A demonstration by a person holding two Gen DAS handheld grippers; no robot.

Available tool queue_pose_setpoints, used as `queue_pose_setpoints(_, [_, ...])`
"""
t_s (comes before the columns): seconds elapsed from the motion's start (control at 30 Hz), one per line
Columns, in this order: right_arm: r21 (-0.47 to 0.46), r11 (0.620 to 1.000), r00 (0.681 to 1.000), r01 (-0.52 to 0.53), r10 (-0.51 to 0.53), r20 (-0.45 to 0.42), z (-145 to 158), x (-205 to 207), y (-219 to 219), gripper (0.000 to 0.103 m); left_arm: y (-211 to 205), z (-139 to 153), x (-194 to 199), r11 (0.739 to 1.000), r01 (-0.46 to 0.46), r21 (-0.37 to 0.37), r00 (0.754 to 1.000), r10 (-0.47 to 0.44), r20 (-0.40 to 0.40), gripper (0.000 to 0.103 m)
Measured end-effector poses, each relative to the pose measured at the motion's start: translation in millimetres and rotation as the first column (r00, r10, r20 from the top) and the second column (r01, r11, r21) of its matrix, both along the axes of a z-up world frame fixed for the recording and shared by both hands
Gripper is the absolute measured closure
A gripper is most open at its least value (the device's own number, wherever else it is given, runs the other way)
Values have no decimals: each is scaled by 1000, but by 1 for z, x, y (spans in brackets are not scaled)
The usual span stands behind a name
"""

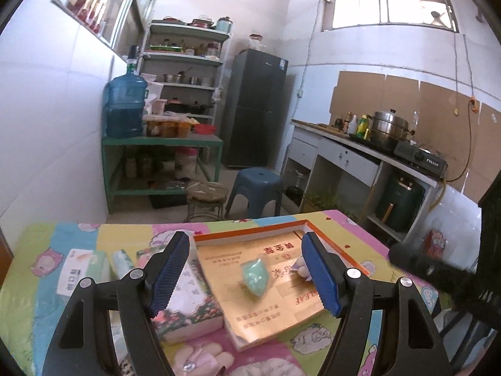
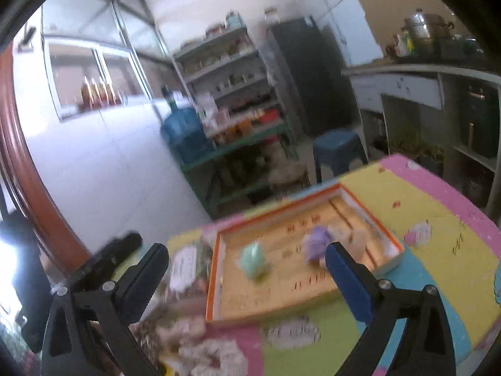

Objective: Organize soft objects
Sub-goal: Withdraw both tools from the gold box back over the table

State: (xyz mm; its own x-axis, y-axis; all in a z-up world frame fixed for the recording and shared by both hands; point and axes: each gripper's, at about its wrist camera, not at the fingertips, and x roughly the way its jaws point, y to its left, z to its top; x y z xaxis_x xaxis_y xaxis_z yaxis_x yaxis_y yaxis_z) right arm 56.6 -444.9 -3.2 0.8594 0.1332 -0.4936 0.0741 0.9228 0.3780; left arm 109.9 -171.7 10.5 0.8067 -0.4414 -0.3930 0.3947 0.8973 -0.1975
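Green pouch (image 1: 255,277) and, seemingly, purple toy (image 2: 317,244) in tray (image 2: 216,269)

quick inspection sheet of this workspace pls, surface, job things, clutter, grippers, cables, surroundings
Surface: table under a patchwork cartoon-print cloth.
Job's things: shallow orange-rimmed cardboard tray holds a mint-green soft pouch, a purple soft pouch and a pale beige soft piece.
Clutter: floral-print tissue box touching the tray's left side; white-and-green tissue pack farther left.
Grippers: left gripper open, empty, above the tray; right gripper open, empty.
Cables: orange cord down the cardboard-lined wall.
Surroundings: blue water jug, dark fridge, blue plastic stool, steel pot on counter.
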Motion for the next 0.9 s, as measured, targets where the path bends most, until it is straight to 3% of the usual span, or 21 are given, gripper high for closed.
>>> queue_pose_setpoints(0.07, [45, 998, 989, 53, -46, -140, -12, 12, -1, 3, 8, 0, -3, 1000, -10, -13, 1000, 10, 1, 28])
queue_pose_setpoints(0.1, [98, 995, 984, 31, -13, -180, -21, 19, -3, 6, 14, 0, -6, 1000, -16, -17, 1000, 16, 3, 28])
queue_pose_setpoints(0.17, [255, 964, 979, -75, 120, -167, -35, 25, -6, 19, 24, 1, -11, 1000, -28, -12, 1000, 28, 9, 28])
queue_pose_setpoints(0.2, [323, 942, 979, -93, 145, -142, -38, 24, -9, 19, 28, 1, -13, 999, -36, -4, 999, 36, 15, 28])
queue_pose_setpoints(0.23, [434, 891, 984, -130, 169, -51, -41, 18, -14, 19, 31, 0, -15, 999, -43, 1, 999, 43, 18, 28])
queue_pose_setpoints(0.3, [555, 805, 977, -211, 179, 113, -43, 7, -20, 6, 42, 0, -18, 998, -60, 6, 998, 60, 18, 28])
queue_pose_setpoints(0.33, [579, 779, 970, -239, 161, 184, -42, 1, -21, 0, 46, 0, -18, 998, -64, 4, 998, 64, 16, 28])
queue_pose_setpoints(0.4, [537, 814, 969, -222, 121, 216, -36, -11, -15, 0, 57, -1, -20, 997, -77, 8, 997, 77, 15, 28])
queue_pose_setpoints(0.53, [286, 924, 960, -254, 207, 187, -13, -19, 21, 0, 81, -2, -27, 994, -105, 27, 994, 105, 16, 28])
queue_pose_setpoints(0.63, [67, 982, 976, -179, 169, 139, 1, -29, 60, 0, 102, -4, -34, 988, -144, 54, 990, 143, 18, 28])
queue_pose_setpoints(0.77, [-106, 988, 983, -112, 126, 134, -5, -38, 94, 0, 133, -13, -49, 972, -214, 101, 977, 212, 26, 28])
queue_pose_setpoints(0.9, [-259, 965, 976, -32, 86, 200, -10, -56, 128, 1, 159, -25, -58, 958, -264, 114, 964, 266, -4, 27])
